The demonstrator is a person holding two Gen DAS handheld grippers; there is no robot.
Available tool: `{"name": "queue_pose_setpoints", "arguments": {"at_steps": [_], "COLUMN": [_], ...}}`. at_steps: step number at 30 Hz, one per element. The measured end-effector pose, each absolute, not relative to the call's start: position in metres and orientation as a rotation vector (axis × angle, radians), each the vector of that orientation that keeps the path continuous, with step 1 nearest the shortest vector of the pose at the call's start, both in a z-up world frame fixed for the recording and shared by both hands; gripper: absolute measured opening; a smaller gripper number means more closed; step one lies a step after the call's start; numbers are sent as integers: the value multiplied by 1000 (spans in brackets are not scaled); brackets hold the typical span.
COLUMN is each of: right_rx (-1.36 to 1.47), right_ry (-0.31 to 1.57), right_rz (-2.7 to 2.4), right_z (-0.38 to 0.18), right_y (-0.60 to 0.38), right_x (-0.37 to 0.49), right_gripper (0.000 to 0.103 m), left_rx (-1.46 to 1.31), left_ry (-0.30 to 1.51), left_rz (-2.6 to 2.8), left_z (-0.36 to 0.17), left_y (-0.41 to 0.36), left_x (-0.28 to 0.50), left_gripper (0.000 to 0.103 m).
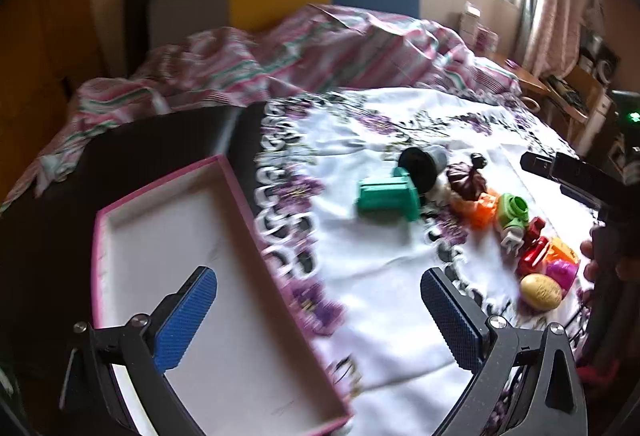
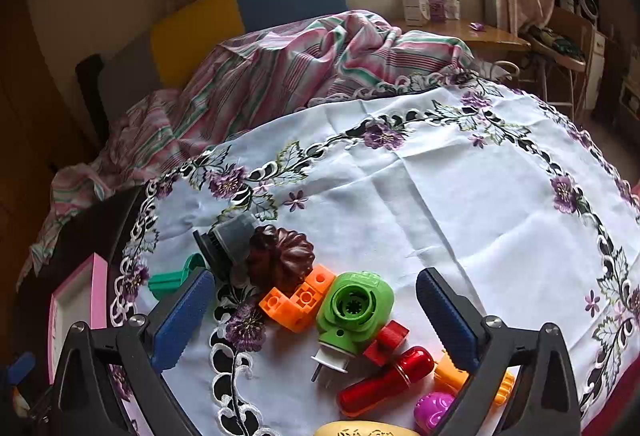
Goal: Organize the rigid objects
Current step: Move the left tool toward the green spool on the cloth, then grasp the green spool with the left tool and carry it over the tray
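A pink-rimmed white box lies empty at the table's left; my left gripper hangs open over its right wall. A cluster of toys sits on the embroidered cloth: teal block, black-and-grey cap, brown ridged piece, orange brick, green plug-shaped toy, red cylinder, magenta ball, yellow egg. My right gripper is open, jaws straddling the orange brick and green toy, holding nothing. The right gripper's body shows in the left wrist view.
The white cloth with purple flowers covers the round table. A bed with a striped pink blanket lies behind it. A wooden desk with boxes and a chair stand by the window at the right.
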State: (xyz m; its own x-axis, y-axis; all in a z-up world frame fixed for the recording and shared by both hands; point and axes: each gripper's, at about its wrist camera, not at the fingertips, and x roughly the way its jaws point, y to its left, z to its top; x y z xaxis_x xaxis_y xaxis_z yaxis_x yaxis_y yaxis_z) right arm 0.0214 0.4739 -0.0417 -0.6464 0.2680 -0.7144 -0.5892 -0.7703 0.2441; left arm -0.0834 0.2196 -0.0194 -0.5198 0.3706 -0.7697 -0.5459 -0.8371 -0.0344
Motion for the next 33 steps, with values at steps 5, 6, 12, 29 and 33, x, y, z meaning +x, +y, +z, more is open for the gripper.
{"name": "queue_pose_setpoints", "arguments": {"at_steps": [5,6,12,29,33], "right_rx": [-927,-922,-912,-950,-981], "right_ry": [693,700,734,754,748], "right_rz": [2389,2389,2393,2380,2386], "right_z": [-42,-42,-41,-46,-49], "right_y": [480,481,485,489,486], "right_x": [23,23,24,21,18], "right_gripper": [103,103,103,103,103], "left_rx": [-1185,-1185,-1234,-1224,-1151], "left_ry": [229,225,323,306,289], "left_rz": [2201,2187,2099,2145,2227], "left_z": [-28,-30,-55,-75,-46], "left_y": [260,266,318,313,274], "left_x": [-120,-125,-150,-150,-133], "left_gripper": [100,99,93,60,60]}}
